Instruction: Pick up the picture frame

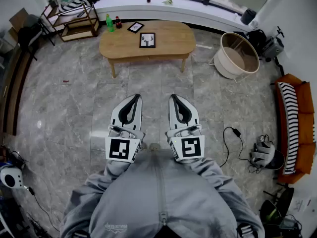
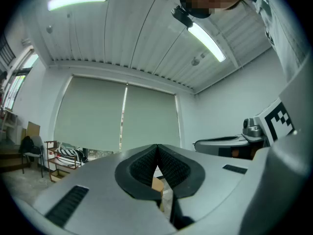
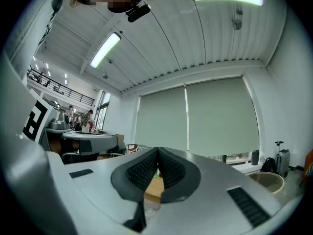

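Note:
Two picture frames lie on the oval wooden coffee table [image 1: 168,43] far ahead of me: a black-framed one with a deer print [image 1: 147,40] near the middle, and a smaller black frame [image 1: 135,27] behind it to the left. My left gripper [image 1: 135,98] and right gripper [image 1: 174,98] are held side by side over the floor, well short of the table, both shut with nothing in them. In the left gripper view the jaws [image 2: 157,148] meet at the tip. The right gripper view shows its jaws [image 3: 158,151] closed too, with the table's wood seen through the gap.
A green bottle [image 1: 109,23] and a small dark bottle [image 1: 118,22] stand at the table's left end. A round white basket [image 1: 237,57] sits right of the table. A wooden shelf [image 1: 77,19] is at back left, an orange sofa [image 1: 296,128] at right, cables [image 1: 237,143] on the floor.

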`<control>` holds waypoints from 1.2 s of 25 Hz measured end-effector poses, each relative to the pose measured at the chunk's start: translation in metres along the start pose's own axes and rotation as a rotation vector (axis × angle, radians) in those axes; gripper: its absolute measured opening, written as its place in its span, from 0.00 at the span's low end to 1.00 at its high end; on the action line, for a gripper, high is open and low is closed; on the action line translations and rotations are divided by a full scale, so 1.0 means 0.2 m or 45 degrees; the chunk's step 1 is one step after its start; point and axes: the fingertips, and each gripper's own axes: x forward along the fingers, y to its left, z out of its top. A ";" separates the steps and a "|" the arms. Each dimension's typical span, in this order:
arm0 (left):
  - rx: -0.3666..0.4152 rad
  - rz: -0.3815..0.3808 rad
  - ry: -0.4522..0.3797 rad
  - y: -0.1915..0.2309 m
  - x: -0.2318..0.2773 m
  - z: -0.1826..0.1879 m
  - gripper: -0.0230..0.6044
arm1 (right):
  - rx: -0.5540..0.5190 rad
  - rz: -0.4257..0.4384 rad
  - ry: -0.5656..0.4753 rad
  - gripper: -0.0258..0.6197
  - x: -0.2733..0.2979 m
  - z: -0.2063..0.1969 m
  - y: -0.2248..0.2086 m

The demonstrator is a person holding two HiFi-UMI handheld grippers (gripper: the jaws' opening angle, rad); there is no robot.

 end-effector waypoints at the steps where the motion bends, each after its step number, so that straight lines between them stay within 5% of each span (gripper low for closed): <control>1: -0.003 -0.001 0.001 -0.01 0.01 0.00 0.06 | 0.001 0.004 -0.001 0.09 0.00 0.00 -0.01; 16: -0.022 0.012 0.037 0.09 0.36 -0.12 0.06 | 0.093 -0.013 0.009 0.09 0.30 -0.14 -0.30; 30: -0.067 -0.050 0.067 0.85 1.27 -0.28 0.06 | 0.083 -0.074 0.064 0.09 1.42 -0.27 -0.56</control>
